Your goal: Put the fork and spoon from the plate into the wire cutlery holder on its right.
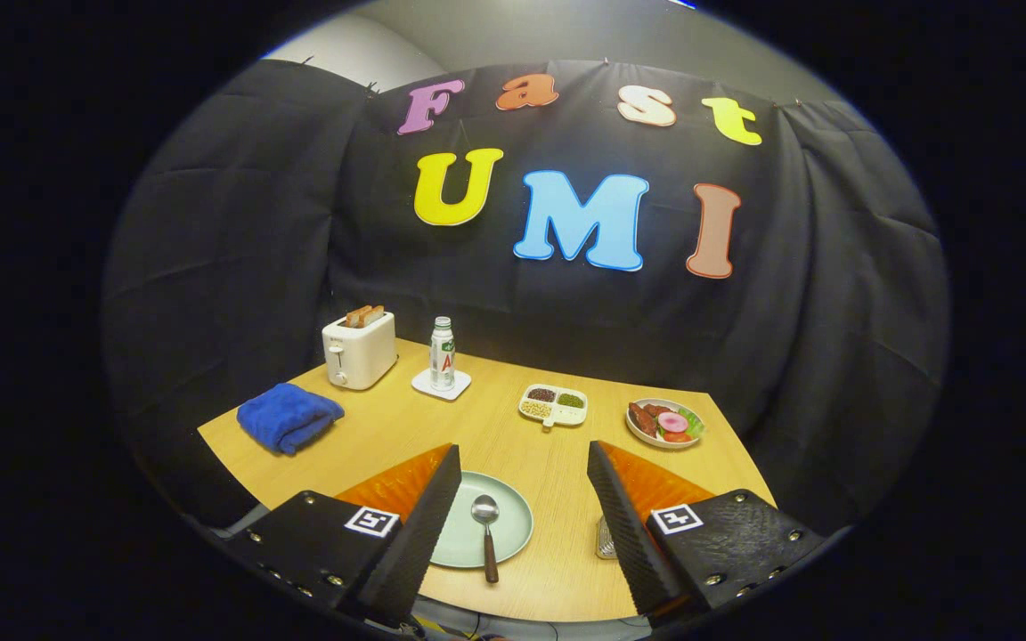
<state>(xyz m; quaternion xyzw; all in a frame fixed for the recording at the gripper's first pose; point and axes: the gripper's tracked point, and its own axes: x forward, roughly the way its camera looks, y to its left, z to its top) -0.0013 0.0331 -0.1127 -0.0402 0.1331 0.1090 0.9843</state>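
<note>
The jaws of the hand-held gripper (524, 499) stand wide apart above the near edge of the light wooden counter (513, 436), with nothing held between them. Taking the round pale green plate (506, 512) as the landmark: it lies on the counter between the jaws, closer to the left finger, which covers the plate's left part. A metal spoon with a dark brown handle (486, 534) rests on the plate, bowl pointing away from the gripper, handle reaching over the plate's near rim. Whether a fork lies on the plate cannot be told; the covered part hides it if so. To the right of the plate, just beside the inner edge of the right finger, a small piece of the silvery wire cutlery holder (605, 539) peeks out, the rest hidden by that finger.

Beyond the plate sits a white divided dish with three compartments of grains and beans (553, 405). To the right of that, further from the plate, is a white plate of sliced food with red, pink and green pieces (665, 422). Beyond the plate and slightly left stands a clear bottle with a pale cap (443, 353) on a white square coaster (441, 385). Left of the bottle is a cream toaster holding two slices of toast (359, 349). Well to the left of the green plate lies a folded blue towel (289, 416).
</note>
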